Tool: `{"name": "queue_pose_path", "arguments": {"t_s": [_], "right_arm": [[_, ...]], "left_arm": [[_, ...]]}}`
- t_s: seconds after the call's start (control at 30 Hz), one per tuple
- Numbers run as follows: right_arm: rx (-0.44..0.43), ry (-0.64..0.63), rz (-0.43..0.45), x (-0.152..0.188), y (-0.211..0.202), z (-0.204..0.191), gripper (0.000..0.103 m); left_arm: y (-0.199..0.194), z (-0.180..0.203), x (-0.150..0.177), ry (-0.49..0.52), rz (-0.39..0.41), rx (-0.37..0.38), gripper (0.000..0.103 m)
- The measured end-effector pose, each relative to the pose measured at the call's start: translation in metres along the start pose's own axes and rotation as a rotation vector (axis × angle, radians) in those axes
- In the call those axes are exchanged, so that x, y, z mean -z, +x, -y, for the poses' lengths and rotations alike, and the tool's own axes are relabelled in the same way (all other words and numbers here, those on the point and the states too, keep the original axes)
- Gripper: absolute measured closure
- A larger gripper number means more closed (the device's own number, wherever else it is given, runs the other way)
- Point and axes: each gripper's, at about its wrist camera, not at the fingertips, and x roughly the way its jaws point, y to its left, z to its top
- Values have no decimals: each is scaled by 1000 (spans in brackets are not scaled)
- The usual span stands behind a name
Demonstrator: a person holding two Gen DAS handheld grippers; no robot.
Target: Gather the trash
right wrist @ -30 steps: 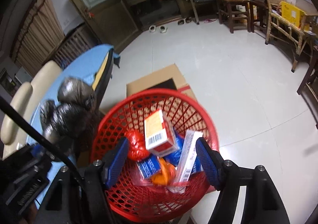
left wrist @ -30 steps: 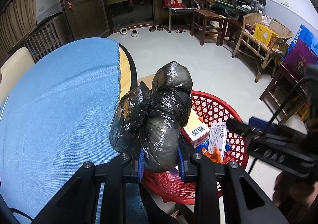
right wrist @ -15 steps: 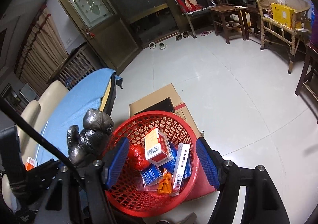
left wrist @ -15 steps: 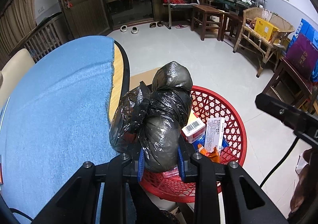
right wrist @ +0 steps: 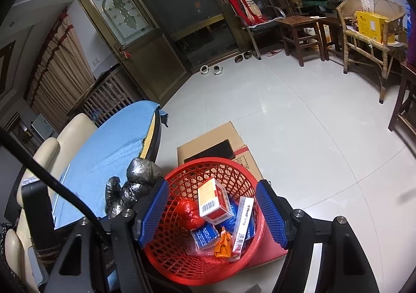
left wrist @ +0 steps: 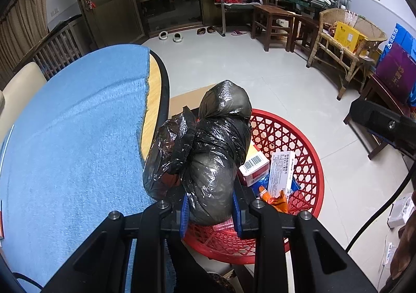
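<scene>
Glossy floor, latticed red basket point(right wrist: 182, 264)

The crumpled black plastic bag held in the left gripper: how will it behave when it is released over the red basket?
The crumpled black plastic bag looks soft: the left gripper dents it, so it would probably sag, not roll. It likely weighs little. Its glossy film may slip. It bulges wide, so it might catch on the red basket's rim.

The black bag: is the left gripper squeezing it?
Touching. The left wrist view shows the left gripper with both blue pads pressed against the black bag.
</scene>
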Motion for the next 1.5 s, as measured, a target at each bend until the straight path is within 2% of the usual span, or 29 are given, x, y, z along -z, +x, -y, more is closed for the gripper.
{"name": "queue_pose_path", "arguments": {"t_s": [0.47,0.57,0.63,0.67,0.87,1.0,1.1,1.23,1.37,1.5], "right_arm": [[-3,4,0,-2,-1,0,29],[-5,1,4,-2,-3,-1,29],[-6,-1,6,-2,-4,-1,29],[-6,-2,7,-3,-4,-2,29],[-1,-10,14,-5,-8,-5,29],[7,-25,23,-7,-13,-11,29],[26,-35,29,-6,-16,-15,29],[60,-56,28,0,-18,-25,24],[90,-121,-5,19,-9,-44,20],[92,-188,-65,49,7,-63,21]], "left_arm": [[9,1,-1,12,-31,18,74],[11,-1,-3,7,-33,12,65],[11,0,-5,16,-30,-5,37],[10,1,-5,17,-23,-13,32],[1,1,-7,15,8,-12,30],[-13,-3,-6,7,48,0,30],[-37,-10,-4,2,123,-6,30],[-75,-29,3,-18,223,-29,22],[-113,-53,18,-48,322,-77,18],[-136,-76,43,-70,341,-99,14]]}}
